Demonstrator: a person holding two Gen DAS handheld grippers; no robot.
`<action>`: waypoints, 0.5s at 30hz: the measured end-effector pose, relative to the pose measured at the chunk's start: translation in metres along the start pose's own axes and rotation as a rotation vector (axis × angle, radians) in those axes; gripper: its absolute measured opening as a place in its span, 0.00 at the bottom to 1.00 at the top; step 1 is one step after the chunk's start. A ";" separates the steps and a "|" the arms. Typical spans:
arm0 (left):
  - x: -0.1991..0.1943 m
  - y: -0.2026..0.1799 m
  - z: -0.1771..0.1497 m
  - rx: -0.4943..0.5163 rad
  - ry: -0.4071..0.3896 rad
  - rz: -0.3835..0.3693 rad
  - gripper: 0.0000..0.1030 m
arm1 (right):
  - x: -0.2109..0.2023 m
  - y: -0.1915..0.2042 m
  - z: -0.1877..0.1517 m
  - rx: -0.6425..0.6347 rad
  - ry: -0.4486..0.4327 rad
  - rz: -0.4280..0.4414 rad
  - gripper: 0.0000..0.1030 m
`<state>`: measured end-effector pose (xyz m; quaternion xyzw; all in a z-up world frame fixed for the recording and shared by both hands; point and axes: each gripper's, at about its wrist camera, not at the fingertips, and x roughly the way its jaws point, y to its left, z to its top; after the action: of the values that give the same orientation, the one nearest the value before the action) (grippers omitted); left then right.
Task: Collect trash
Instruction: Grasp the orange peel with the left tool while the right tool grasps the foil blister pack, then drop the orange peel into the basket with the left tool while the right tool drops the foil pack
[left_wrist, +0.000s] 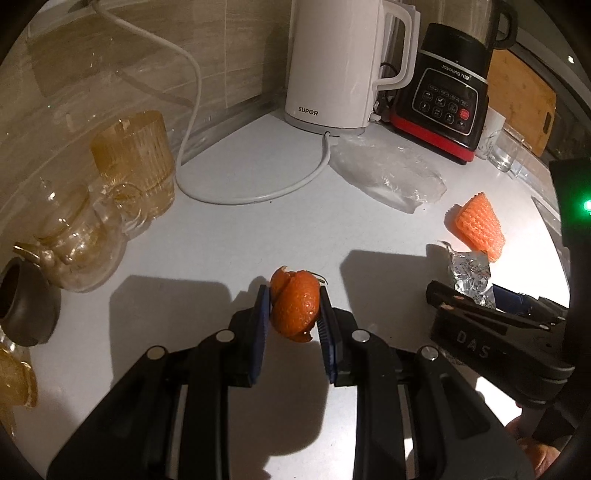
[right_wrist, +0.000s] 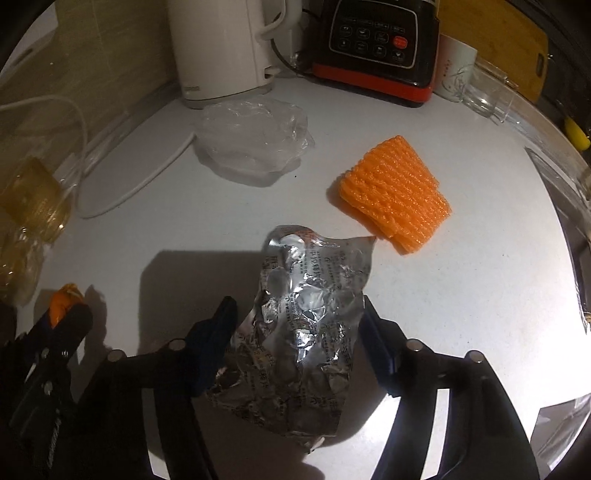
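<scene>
Orange peel, lower centre of the left wrist view, pinched between the blue pads of the left gripper, lifted above the white counter. Foil blister sheet, crumpled, centre of the right wrist view, clamped between the fingers of the right gripper. Orange foam net, flat on the counter, right of centre, just beyond the foil. Clear plastic bag, upper centre, near a white kettle and a black blender. Amber glass cup and glass teapot, left edge.
</scene>
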<state>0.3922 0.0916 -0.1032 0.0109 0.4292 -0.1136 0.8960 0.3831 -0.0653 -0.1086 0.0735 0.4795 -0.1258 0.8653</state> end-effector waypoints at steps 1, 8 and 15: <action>-0.002 -0.002 0.000 0.007 -0.001 0.002 0.24 | -0.001 -0.001 -0.001 -0.001 0.002 0.009 0.54; -0.023 -0.019 0.003 0.041 -0.013 0.007 0.24 | -0.022 -0.016 -0.011 -0.038 -0.016 0.088 0.49; -0.059 -0.053 -0.009 0.029 -0.002 0.017 0.24 | -0.072 -0.043 -0.029 -0.138 -0.083 0.200 0.49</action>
<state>0.3379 0.0526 -0.0590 0.0275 0.4265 -0.1121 0.8971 0.3106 -0.0883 -0.0628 0.0561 0.4412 -0.0083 0.8956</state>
